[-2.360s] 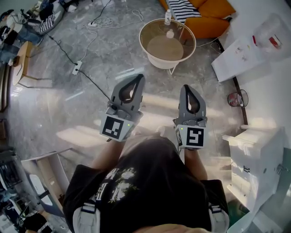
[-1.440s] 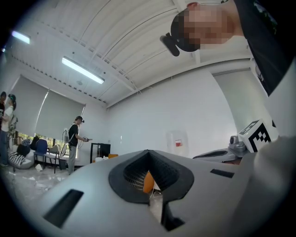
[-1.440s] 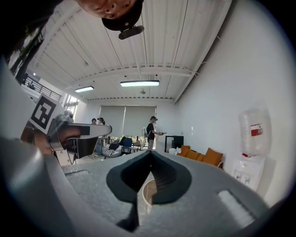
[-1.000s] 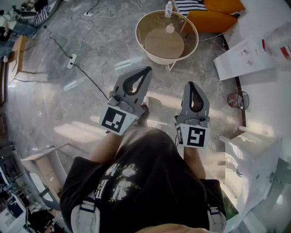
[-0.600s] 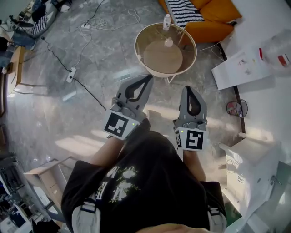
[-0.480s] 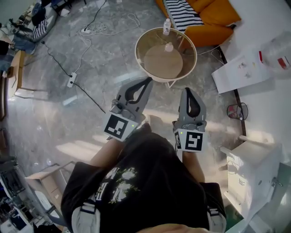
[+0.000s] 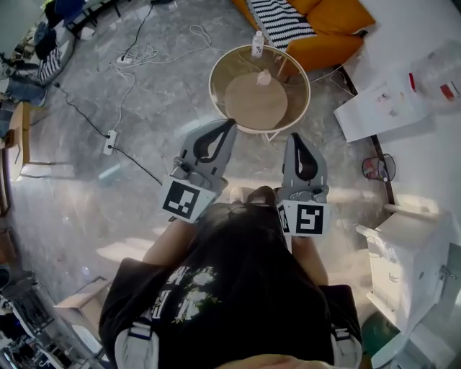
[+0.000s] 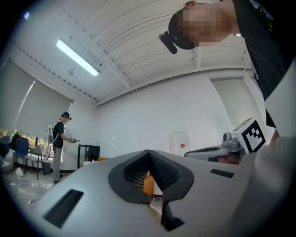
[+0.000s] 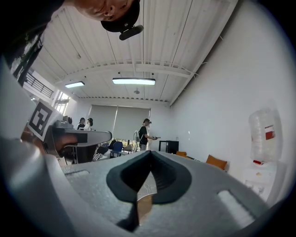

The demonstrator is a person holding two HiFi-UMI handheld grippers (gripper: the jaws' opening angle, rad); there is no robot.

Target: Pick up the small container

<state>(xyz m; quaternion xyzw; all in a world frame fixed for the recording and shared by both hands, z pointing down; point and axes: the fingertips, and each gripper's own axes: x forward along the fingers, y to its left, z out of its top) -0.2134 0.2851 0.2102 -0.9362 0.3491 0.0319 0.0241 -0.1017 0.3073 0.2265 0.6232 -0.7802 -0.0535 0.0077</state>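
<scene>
A round low table [image 7: 216, 69] with a pale rim stands on the grey floor ahead of me. On it sits a small whitish container [image 7: 263, 77], and a small white bottle [image 7: 257, 45] stands upright at its far edge. My left gripper [image 7: 229, 124] and right gripper [image 7: 296, 137] are held side by side, just short of the table's near rim. Both are shut with nothing between the jaws. In the left gripper view the left gripper [image 8: 149, 152] shows its tips meeting; the right gripper [image 9: 150, 152] looks the same in its own view. The table is hidden in both gripper views.
An orange sofa [image 7: 338, 25] with a striped cushion [image 7: 279, 20] stands behind the table. White furniture [image 7: 385, 97] lines the right wall, with a small wire basket [image 7: 377, 167] on the floor. Cables and a power strip [image 7: 109, 140] lie at the left. People stand far off in the room.
The table has come closer to both grippers as I walk toward it. Both grippers stay shut and side by side.
</scene>
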